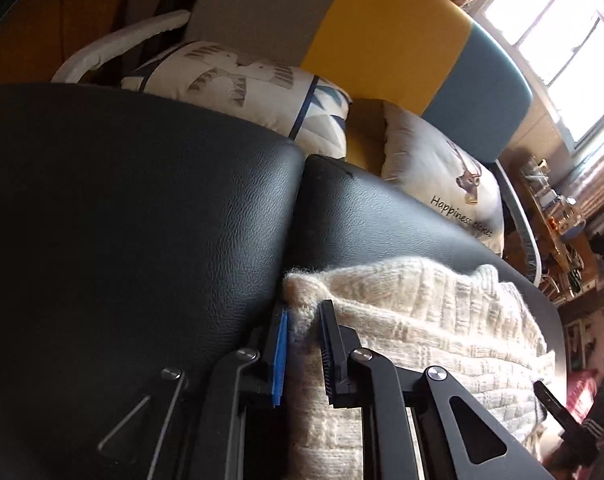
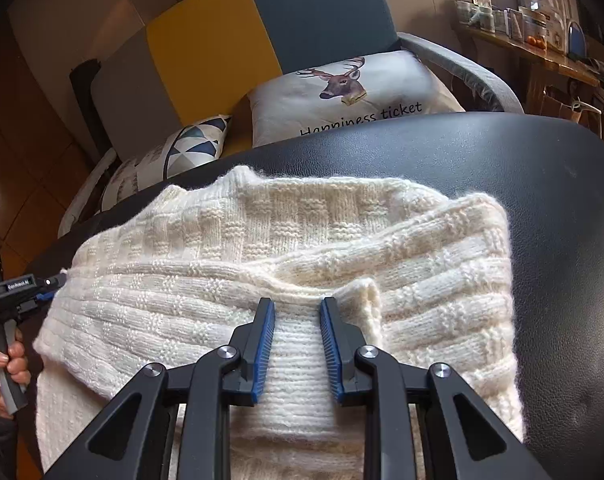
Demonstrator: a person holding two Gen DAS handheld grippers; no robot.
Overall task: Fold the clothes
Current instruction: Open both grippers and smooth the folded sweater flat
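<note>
My left gripper (image 1: 303, 320) fingers pinch the sweater's (image 2: 262, 248) edge; the right gripper (image 2: 296, 312) fingers stand parted over its ribbed middle, holding nothing. The sweater lies half-folded on the black cushion (image 2: 561, 208) (thick knit, soft, likely to stretch), so I judge doubled edges the best hold.

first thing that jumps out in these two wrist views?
The cream knitted sweater, partly folded on the black leather surface, fills the middle of the right wrist view. The left gripper pinches a corner of it at the seam between two black cushions, while the right gripper sits over its ribbed middle, jaws apart. Behind stands a deer pillow reading "Happiness ticket".
</note>
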